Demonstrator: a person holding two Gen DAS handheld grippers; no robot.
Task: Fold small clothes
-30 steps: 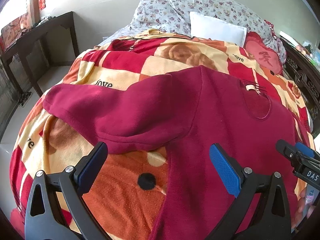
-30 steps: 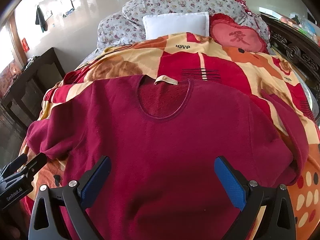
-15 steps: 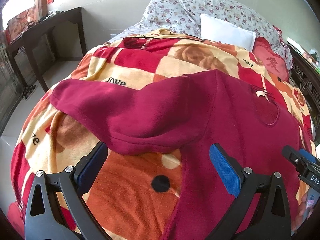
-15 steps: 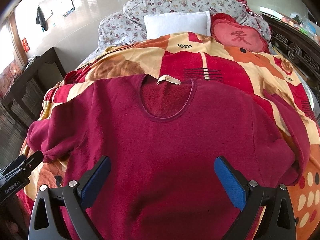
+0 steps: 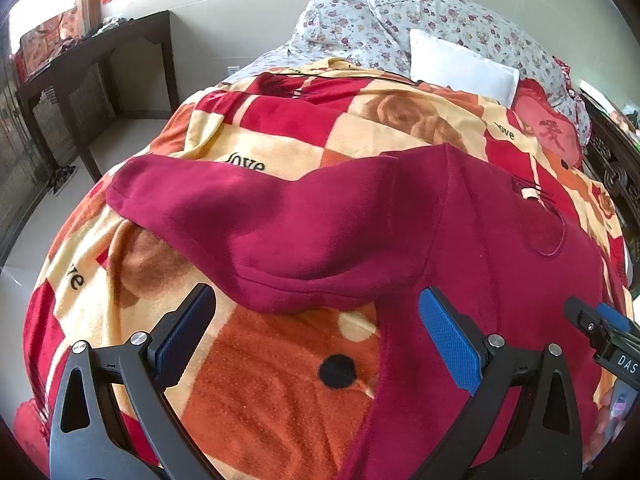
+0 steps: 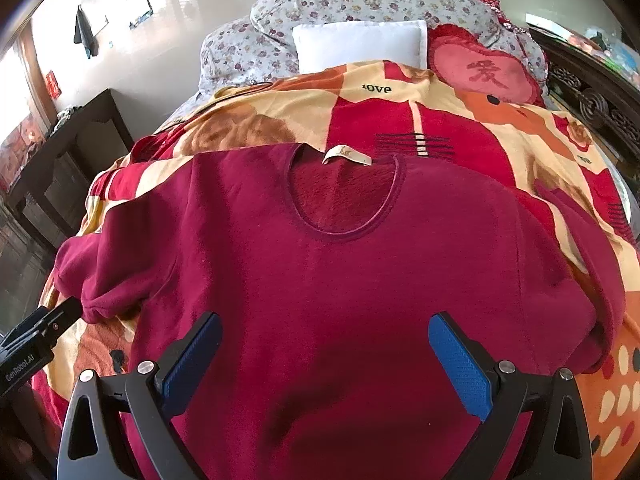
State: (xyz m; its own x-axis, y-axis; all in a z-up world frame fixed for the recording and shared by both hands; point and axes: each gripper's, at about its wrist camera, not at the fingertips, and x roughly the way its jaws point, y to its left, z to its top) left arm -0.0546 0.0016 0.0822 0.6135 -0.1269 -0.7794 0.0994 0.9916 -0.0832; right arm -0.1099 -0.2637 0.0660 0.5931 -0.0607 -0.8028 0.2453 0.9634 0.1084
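A dark red long-sleeved sweater (image 6: pixel 340 272) lies flat on the bed, front up, its round neckline and tan label (image 6: pixel 347 156) toward the pillows. Its left sleeve (image 5: pixel 272 224) stretches out sideways over the blanket, the cuff at the far left. My left gripper (image 5: pixel 316 332) hovers open just below that sleeve's underarm, nothing between its blue pads. My right gripper (image 6: pixel 324 356) is open above the sweater's lower body. The right sleeve (image 6: pixel 592 264) lies bunched along the sweater's right side. Each gripper's tip shows at the edge of the other's view.
A red, orange and cream blanket (image 5: pixel 280 384) covers the bed. Floral pillows (image 6: pixel 360 4), a white pillow (image 6: pixel 360 46) and a red heart cushion (image 6: pixel 484 74) lie at the head. A dark wooden table (image 5: pixel 92 64) stands left of the bed; a carved dark bed frame (image 6: pixel 588 96) runs along the right.
My left gripper has drifted left and a bit closer to the outstretched sleeve. My right gripper has barely moved. Both stayed open.
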